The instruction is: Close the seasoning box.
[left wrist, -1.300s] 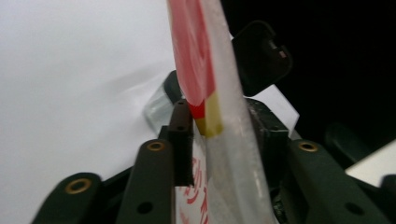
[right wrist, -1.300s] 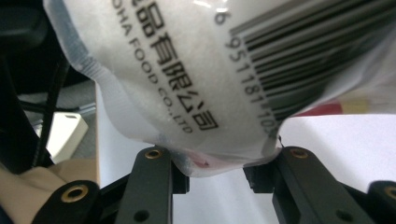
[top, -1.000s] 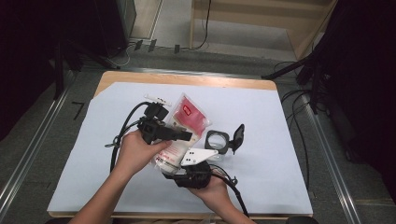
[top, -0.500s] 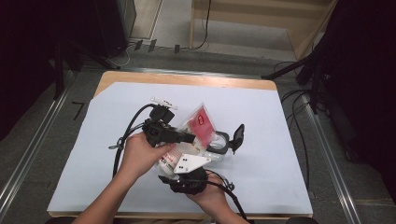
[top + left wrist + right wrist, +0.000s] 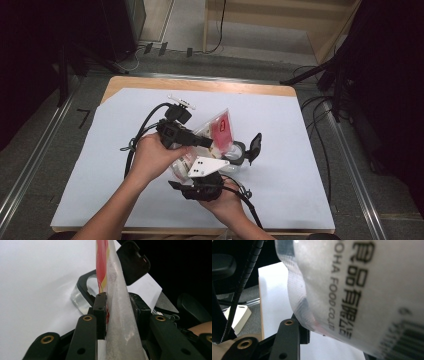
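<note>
A wooden table sits centre, most of its top under a white sheet. Grey floor runs down both sides, with metal rails alongside. Beyond the far edge, black cables trail past pale wooden furniture. Dark equipment looms on the right, shadow on the left.

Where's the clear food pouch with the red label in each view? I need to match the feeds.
High view: pouch at centre, between both grippers.
Left gripper view: pouch edge-on, pinched between the black fingers.
Right gripper view: pouch close up, printed back across the upper right.
Shared landmark: white table cover.
</note>
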